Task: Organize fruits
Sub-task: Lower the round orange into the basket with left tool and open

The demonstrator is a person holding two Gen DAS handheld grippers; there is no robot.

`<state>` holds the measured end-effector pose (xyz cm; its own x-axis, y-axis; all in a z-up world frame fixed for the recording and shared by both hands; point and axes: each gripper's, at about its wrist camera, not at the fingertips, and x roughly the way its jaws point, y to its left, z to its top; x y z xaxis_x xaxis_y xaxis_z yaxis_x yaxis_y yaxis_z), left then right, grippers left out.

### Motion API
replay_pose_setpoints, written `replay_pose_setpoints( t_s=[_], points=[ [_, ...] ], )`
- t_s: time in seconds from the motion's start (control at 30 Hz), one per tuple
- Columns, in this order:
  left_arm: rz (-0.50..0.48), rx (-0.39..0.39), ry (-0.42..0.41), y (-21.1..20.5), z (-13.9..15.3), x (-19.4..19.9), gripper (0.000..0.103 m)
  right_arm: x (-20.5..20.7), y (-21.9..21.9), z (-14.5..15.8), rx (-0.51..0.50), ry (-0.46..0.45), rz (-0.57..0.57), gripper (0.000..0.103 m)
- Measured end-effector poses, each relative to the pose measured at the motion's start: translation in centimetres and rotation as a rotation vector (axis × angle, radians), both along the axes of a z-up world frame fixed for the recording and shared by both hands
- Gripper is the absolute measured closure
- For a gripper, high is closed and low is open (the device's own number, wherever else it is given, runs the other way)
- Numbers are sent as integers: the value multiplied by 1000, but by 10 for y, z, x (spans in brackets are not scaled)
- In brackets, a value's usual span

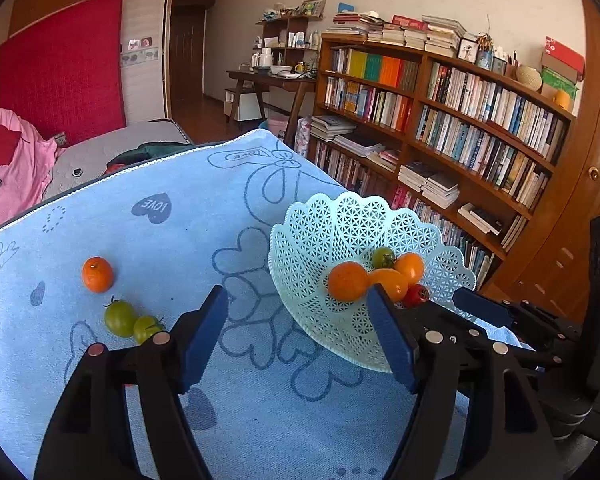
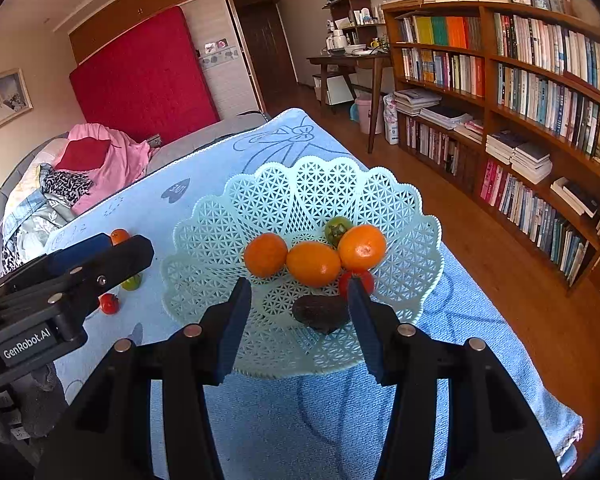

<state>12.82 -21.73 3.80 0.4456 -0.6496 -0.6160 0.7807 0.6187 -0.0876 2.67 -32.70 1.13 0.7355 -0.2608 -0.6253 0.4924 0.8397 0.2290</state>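
Observation:
A pale green lattice basket (image 2: 300, 196) (image 1: 332, 224) stands on the blue towel (image 1: 172, 240). It holds three orange fruits (image 2: 314, 264), a green tomato (image 2: 337, 229), a red tomato (image 2: 360, 278) and a dark fruit (image 2: 320, 312). On the towel to the left lie an orange (image 1: 97, 274), two green tomatoes (image 1: 120, 318) and a red tomato (image 2: 109, 303). My left gripper (image 1: 298, 308) is open and empty above the towel, beside the basket's left rim. My right gripper (image 2: 298, 296) is open and empty over the basket's near side.
The towel-covered table ends at its far edge (image 1: 140, 164) and right edge (image 2: 500, 300). A tall bookshelf (image 1: 460, 120) stands to the right across a wooden floor (image 2: 500, 248). A bed with pink bedding (image 1: 16, 160) lies behind at the left.

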Motion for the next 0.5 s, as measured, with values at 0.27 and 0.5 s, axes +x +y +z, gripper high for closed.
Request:
replay_pose_setpoints(
  t_s=[0.27,0.5],
  points=[
    [46,-2,-2,12,1,5,14,6,5,2,-7,2,13,51],
    [119,-10,13,35,1,22,12,12,14,7,-16,-6,32,46]
  ],
)
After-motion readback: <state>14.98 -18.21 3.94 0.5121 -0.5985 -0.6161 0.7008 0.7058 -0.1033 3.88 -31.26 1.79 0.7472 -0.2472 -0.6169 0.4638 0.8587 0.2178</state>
